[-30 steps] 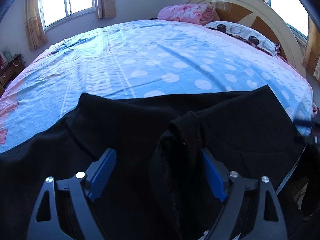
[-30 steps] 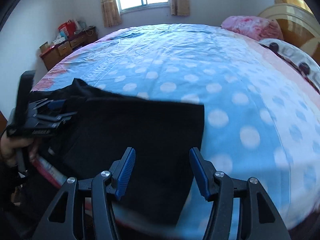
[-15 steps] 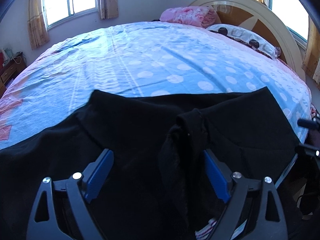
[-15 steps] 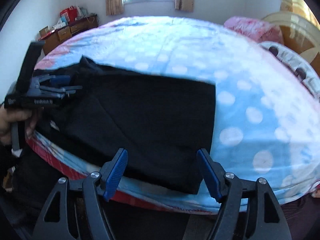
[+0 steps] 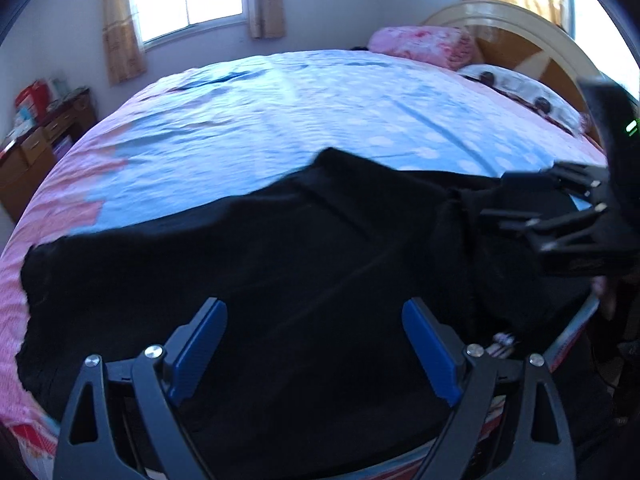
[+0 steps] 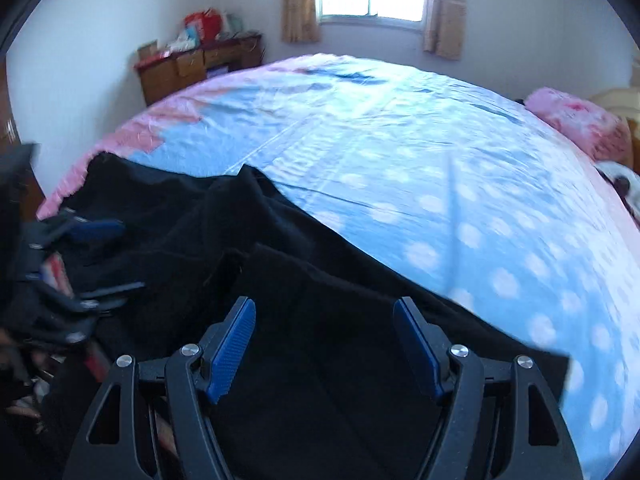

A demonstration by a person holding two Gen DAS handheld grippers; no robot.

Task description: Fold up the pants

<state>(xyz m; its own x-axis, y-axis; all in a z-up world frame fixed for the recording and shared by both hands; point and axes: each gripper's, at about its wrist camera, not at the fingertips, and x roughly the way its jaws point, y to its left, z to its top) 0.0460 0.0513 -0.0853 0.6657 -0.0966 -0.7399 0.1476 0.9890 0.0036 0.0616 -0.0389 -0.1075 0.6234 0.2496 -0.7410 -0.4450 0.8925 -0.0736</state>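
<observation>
Black pants (image 5: 280, 264) lie spread along the near edge of the bed, one end draped over the edge. My left gripper (image 5: 316, 320) is open above the middle of the pants, nothing between its blue pads. My right gripper (image 6: 324, 316) is open and empty above the pants' right part (image 6: 320, 280). In the left wrist view the right gripper (image 5: 568, 216) shows at the right, over a bunched fold. In the right wrist view the left gripper (image 6: 80, 264) shows at the left edge, blurred.
The bed has a blue polka-dot sheet (image 5: 304, 112) with pink borders. A pink blanket (image 5: 424, 44), a pillow (image 5: 520, 88) and the headboard (image 5: 512, 24) are at the far right. A wooden dresser (image 6: 200, 64) stands by the wall under a window.
Both grippers have swung left along the pants. The bunched fold that lay by my left gripper's right pad now lies farther right, near the right gripper. Both stay open.
</observation>
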